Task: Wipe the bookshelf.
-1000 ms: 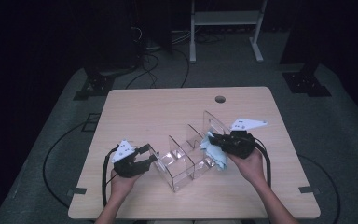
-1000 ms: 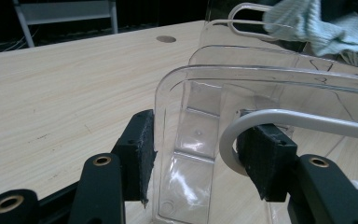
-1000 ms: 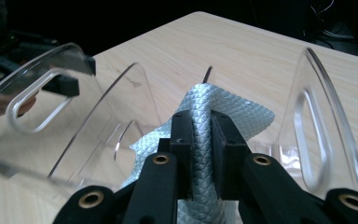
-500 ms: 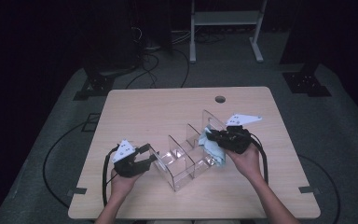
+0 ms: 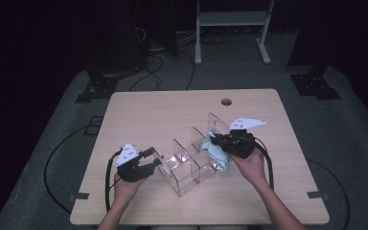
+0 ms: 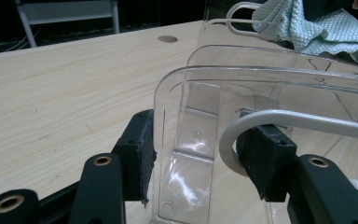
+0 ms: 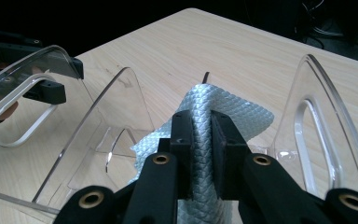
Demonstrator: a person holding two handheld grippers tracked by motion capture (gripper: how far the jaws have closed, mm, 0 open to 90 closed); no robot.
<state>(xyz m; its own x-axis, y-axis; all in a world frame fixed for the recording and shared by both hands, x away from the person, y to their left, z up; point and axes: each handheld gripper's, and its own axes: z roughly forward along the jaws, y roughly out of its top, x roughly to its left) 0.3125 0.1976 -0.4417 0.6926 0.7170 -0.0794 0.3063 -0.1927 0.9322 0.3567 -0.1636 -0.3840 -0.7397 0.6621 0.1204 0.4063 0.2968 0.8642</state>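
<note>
A clear plastic rack [image 5: 186, 149] with upright dividers stands in the middle of the wooden table [image 5: 172, 115]. My left gripper [image 5: 154, 159] is shut on the rack's left end wall [image 6: 186, 88]; its pads [image 6: 142, 154] press the clear wall and the grey handle loop [image 6: 279, 119] set in it. My right gripper [image 5: 214, 140] is shut on a light blue knitted cloth [image 5: 216, 153], held over the rack's right compartments. In the right gripper view the cloth [image 7: 242, 116] is pinched between the jaws [image 7: 200, 135] and hangs between two clear dividers [image 7: 121, 102].
A round cable hole [image 5: 226, 101] sits near the table's far edge. A white metal stand [image 5: 230, 19] and dark equipment bases with cables [image 5: 105, 81] are on the floor behind. Bare tabletop lies beyond the rack and to both sides.
My right gripper has shifted slightly left and away from me with the cloth, closer over the rack. The left gripper and the rack have stayed put.
</note>
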